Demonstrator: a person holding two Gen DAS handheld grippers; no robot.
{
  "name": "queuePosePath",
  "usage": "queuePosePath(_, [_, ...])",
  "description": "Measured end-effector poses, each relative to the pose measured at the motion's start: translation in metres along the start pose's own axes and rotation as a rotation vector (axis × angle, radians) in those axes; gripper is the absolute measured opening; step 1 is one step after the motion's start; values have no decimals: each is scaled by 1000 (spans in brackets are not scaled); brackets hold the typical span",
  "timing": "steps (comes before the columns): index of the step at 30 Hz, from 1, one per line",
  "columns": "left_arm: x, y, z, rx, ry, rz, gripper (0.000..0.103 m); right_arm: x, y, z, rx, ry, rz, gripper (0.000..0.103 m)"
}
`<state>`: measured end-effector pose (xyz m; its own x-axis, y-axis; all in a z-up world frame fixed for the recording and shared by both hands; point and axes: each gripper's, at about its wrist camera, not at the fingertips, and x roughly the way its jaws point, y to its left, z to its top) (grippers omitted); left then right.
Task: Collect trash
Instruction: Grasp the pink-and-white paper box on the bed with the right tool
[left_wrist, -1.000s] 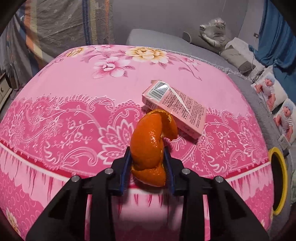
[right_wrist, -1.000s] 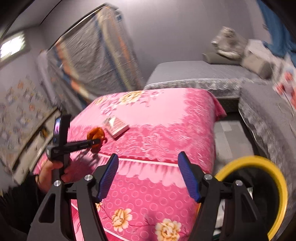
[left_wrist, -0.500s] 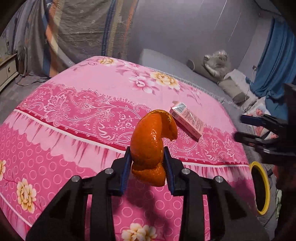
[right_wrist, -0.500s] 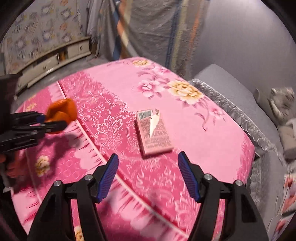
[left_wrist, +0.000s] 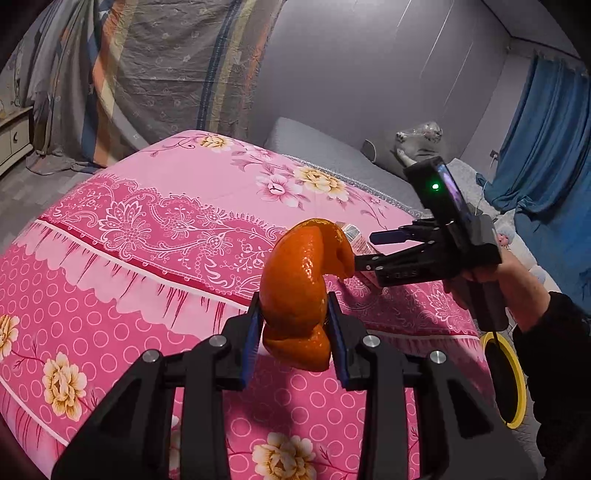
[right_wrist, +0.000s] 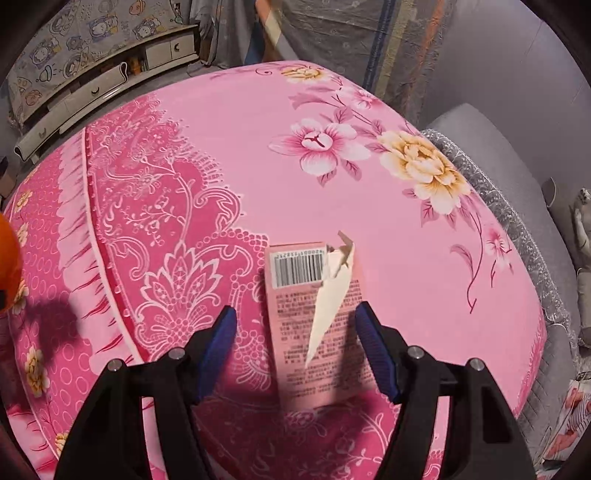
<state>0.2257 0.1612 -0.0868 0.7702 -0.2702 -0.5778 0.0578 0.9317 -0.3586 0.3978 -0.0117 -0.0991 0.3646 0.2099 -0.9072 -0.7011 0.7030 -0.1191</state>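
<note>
My left gripper (left_wrist: 295, 336) is shut on a curled orange peel (left_wrist: 301, 284) and holds it above the near edge of the pink flowered bed. A flat pink carton (right_wrist: 317, 321) with a barcode and a torn white flap lies on the bed cover. My right gripper (right_wrist: 297, 343) is open just above it, a blue pad on each side of the carton's near half. In the left wrist view the right gripper (left_wrist: 364, 249) reaches in from the right over the carton (left_wrist: 354, 236), mostly hidden behind the peel.
A yellow-rimmed bin (left_wrist: 508, 376) stands on the floor beyond the bed's right side. A grey sofa (left_wrist: 332, 155) runs behind the bed. A low drawer cabinet (right_wrist: 99, 81) stands along the far wall. Blue curtains (left_wrist: 546, 147) hang at the right.
My right gripper has come down close over the pink carton, which now lies between its open fingers. My left gripper has drawn back from the bed with the peel.
</note>
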Motion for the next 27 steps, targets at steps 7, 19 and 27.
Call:
queuePosePath(7, [7,1,-2,3,20,-10,31,12,-16,0,52,20,-6,68])
queuePosePath(19, [0,-5,-2,16,11,2,31,10,-21,-6,135,3,3,54])
queuePosePath(27, [-27,-22,-6,57,-46,27,31,-66,-16,-41,231,-142,140,51])
